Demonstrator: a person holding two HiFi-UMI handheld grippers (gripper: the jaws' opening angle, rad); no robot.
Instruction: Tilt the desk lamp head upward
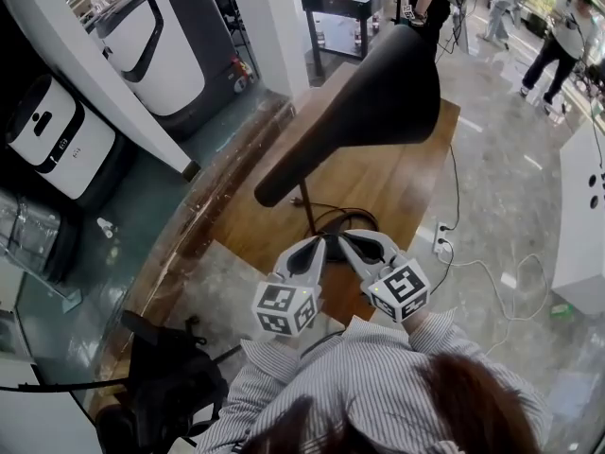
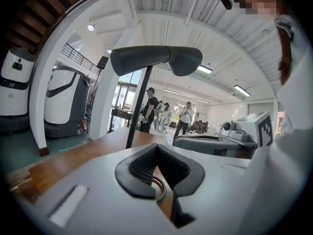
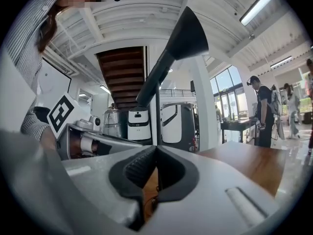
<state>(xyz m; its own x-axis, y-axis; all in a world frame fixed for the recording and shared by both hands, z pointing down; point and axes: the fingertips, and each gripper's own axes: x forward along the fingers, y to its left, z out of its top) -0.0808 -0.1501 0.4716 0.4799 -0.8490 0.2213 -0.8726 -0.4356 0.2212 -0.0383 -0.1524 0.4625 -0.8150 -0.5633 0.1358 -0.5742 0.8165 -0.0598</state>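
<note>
- Desk lamp head [image 1: 378,93]: a matte black shade, narrow at one end and flaring wide at the other. In the head view it runs diagonally from the frame's centre to the upper right. It appears at upper centre in the left gripper view [image 2: 156,60] and in the right gripper view [image 3: 181,43].
- Thin black lamp stem [image 1: 309,211]: stands upright at the centre of the head view and carries the head above a dark base ringed by black cable [image 1: 342,225].
- Brown wooden counter [image 1: 397,178]: bears the lamp and fills the middle of the head view.
- Left tongs [image 1: 319,243]: grey, with black ribbed pads, at lower centre. The jaws are closed tip to tip [image 2: 156,148] with nothing between them, clear of the lamp head.
- Right tongs [image 1: 346,238]: just beside the left pair, tips aimed at the lamp base. The jaws are likewise closed and empty [image 3: 156,150].
- Striped shirt sleeves [image 1: 378,367]: along the bottom edge, behind both marker cubes.
- White-and-black floor machines [image 1: 161,41]: upper left, beyond the counter.
- White floor socket [image 1: 441,239]: right of the counter, on the pale stone floor.
- Black bag [image 1: 170,386]: lower left.
</note>
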